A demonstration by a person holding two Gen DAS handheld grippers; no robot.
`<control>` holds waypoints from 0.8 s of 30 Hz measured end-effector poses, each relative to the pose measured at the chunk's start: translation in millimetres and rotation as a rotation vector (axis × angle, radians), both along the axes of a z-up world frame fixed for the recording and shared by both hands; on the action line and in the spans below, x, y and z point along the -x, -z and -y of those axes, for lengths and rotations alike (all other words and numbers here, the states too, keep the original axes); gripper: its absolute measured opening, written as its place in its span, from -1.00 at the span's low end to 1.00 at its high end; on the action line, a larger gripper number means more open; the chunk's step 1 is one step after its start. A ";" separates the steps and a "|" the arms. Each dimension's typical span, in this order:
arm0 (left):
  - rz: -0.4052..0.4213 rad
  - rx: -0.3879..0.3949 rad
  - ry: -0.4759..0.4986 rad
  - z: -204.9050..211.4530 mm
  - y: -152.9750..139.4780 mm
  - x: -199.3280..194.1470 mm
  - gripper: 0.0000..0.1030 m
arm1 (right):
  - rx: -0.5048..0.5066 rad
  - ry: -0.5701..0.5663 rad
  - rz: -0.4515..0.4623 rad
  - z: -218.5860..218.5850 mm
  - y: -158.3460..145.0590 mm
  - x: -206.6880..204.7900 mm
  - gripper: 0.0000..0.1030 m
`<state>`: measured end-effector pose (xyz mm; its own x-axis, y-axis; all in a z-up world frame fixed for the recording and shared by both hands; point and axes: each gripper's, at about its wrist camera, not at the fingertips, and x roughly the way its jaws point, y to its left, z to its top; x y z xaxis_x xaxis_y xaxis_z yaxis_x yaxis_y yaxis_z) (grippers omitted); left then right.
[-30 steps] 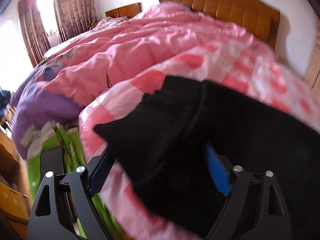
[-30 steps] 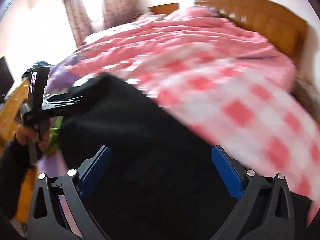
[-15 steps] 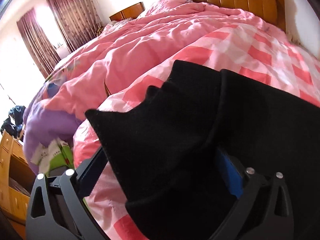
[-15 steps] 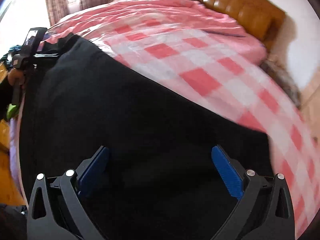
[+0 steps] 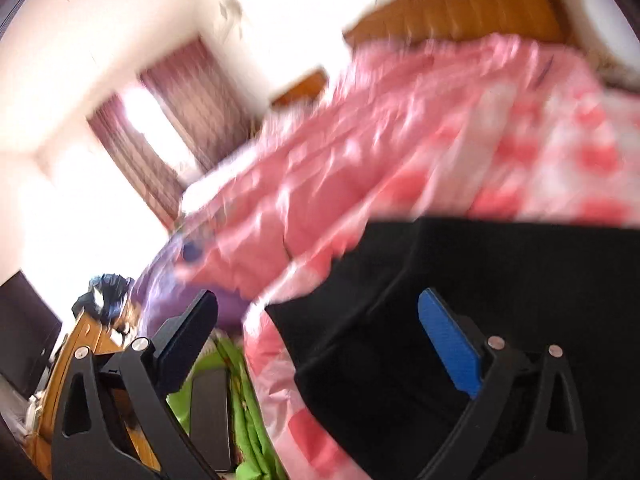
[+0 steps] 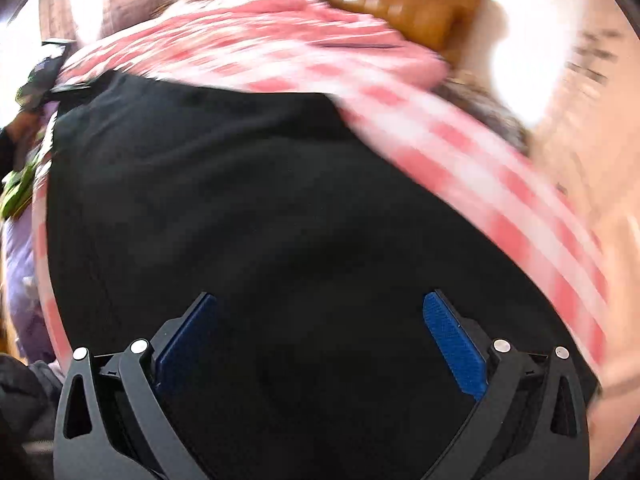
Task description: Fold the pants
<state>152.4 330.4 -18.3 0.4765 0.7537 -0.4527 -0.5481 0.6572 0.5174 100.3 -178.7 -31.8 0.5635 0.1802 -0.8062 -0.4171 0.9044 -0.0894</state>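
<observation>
Since a second ago left gripper (image 5: 316, 344) has let go and lifted off black pants (image 6: 260, 208), which lie flat on checked quilt (image 6: 500, 200). Right gripper (image 6: 320, 344) spread, empty, over pants. Folding seems partly done; more folds probably left.

A bed with a wooden slatted headboard (image 5: 472, 8) stands against a white wall (image 5: 132, 12). A pink-and-white checked bedcover (image 5: 560, 148) and a crumpled pink quilt (image 5: 320, 184) lie on it. Dark red curtains (image 5: 196, 92) flank a bright, overexposed window (image 5: 152, 120). A wooden cabinet (image 5: 86, 340) stands beside the bed.
</observation>
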 end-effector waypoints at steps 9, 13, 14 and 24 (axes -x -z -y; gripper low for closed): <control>-0.134 0.352 0.612 201.6 10.3 36.9 0.96 | -0.094 0.108 -0.049 82.3 7.4 24.4 0.92; -0.210 0.333 0.710 250.8 28.3 43.3 0.96 | -0.044 0.071 -0.033 82.7 21.0 38.7 0.92; -0.228 0.326 0.708 257.3 34.4 40.9 0.97 | -0.060 0.071 -0.036 86.1 22.4 40.4 0.92; -0.203 0.557 0.640 231.5 45.1 28.5 0.97 | -0.337 0.280 0.043 145.8 -9.1 77.2 0.92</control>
